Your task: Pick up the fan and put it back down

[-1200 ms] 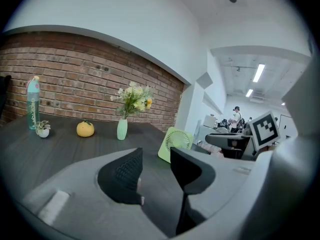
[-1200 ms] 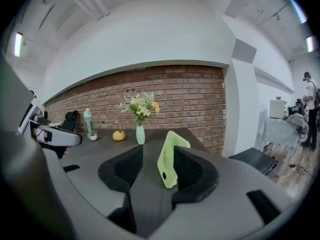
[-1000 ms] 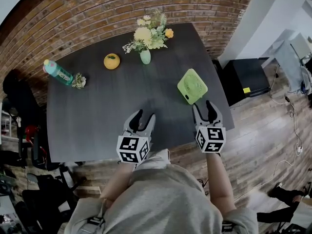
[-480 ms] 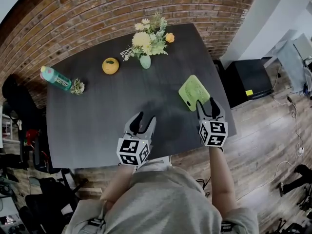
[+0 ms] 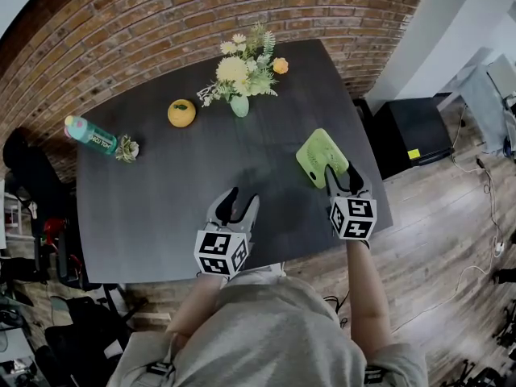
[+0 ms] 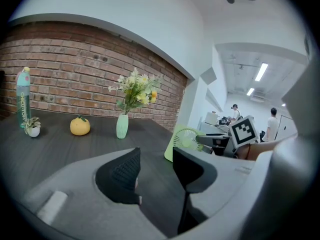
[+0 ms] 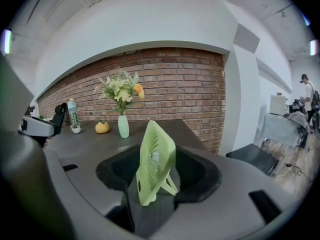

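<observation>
1. The dark table [image 5: 161, 192] holds the green fan [image 5: 321, 156]. The fan stands on its kickstand well to the right of the flower vase [image 5: 239, 103], on the person's side of it.
2. The right forearm reaches straight forward. The right gripper [image 5: 340, 170] has its jaws wide, one on each side of the fan's thin frame and seemingly not touching it.
3. The likely best move is to close gently on the frame rather than the grille, then lift straight up so the stand clears.
4. The left gripper [image 5: 242, 195] hangs nearer the person than the vase. Its jaws are narrowly apart and hold nothing.
</observation>
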